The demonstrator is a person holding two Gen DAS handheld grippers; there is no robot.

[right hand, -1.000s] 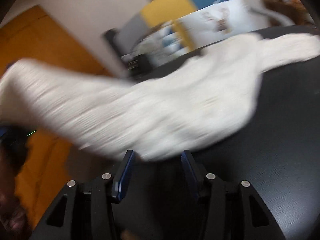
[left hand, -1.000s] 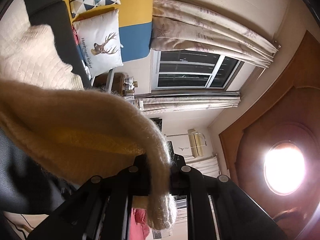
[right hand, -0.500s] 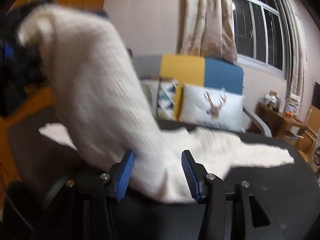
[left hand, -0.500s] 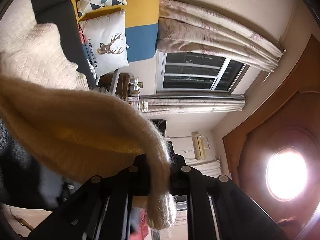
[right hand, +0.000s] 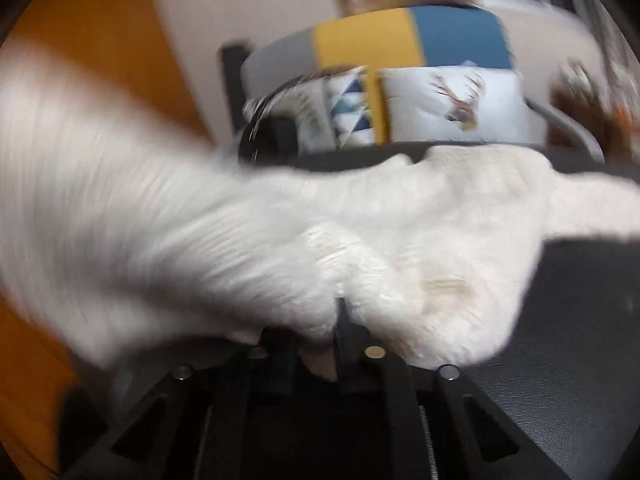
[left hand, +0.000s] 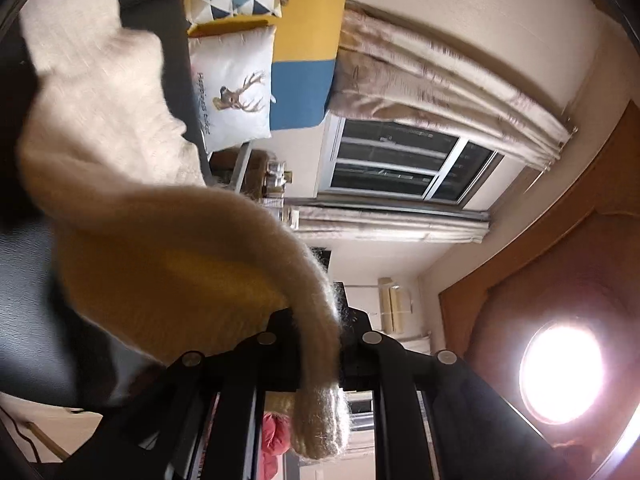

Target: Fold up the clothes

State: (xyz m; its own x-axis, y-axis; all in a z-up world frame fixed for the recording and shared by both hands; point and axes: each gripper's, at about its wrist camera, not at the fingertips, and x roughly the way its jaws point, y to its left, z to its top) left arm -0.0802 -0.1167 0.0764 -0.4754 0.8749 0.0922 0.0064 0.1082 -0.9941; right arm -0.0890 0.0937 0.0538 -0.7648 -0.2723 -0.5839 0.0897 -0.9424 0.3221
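The left gripper [left hand: 320, 332] was clamped on a fuzzy cream sweater [left hand: 168, 248]; its jaws stood nearly together, with a narrow band of knit pinched between them and a tuft hanging out behind the pads. From that pinch the cloth ran up and to the left of the left wrist view in one long, taut arc towards the part of the garment that lay on the dark table [left hand: 28, 292].

The right gripper [right hand: 316, 320] had just been closing, and its jaws were pressed on a fold of the same sweater [right hand: 420, 232], the knit bunched over and around both fingers. From there the garment stretched two ways: a broad part rose to the left of the right wrist view, blurred, while the rest lay flat across the table [right hand: 600, 320] and reached to the right, so its long axis ran roughly side to side in that view.

The left wrist view was rolled on its side and showed a window [left hand: 404, 164], curtains [left hand: 440, 76], a bright round lamp [left hand: 560, 372] and a deer cushion [left hand: 232, 88]. The right wrist view was heavily smeared but showed how the sweater spread over the tabletop, which the left view hid behind the raised cloth. It also showed the deer cushion [right hand: 452, 104] beside a triangle-patterned one [right hand: 348, 108], in front of a grey, yellow and blue sofa back [right hand: 400, 36]
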